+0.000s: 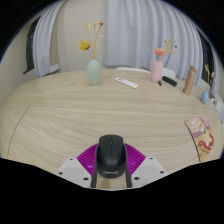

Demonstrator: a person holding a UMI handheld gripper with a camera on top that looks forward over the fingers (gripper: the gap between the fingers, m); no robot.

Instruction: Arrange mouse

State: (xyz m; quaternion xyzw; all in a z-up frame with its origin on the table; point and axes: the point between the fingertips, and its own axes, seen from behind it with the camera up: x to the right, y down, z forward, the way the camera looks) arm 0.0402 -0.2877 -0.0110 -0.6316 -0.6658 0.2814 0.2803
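Gripper (110,172) clenched on black mouse (110,155), both pads touching it, at desk (90,115) near edge. Green vase (94,72) & white remote (126,82) by far edge.

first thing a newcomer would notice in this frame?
The black mouse between the gripper fingers, on the purple pads, low over the wooden table. Beyond it, at the table's far edge, a pale green vase and a pink vase with flowers, with a white remote lying between them.
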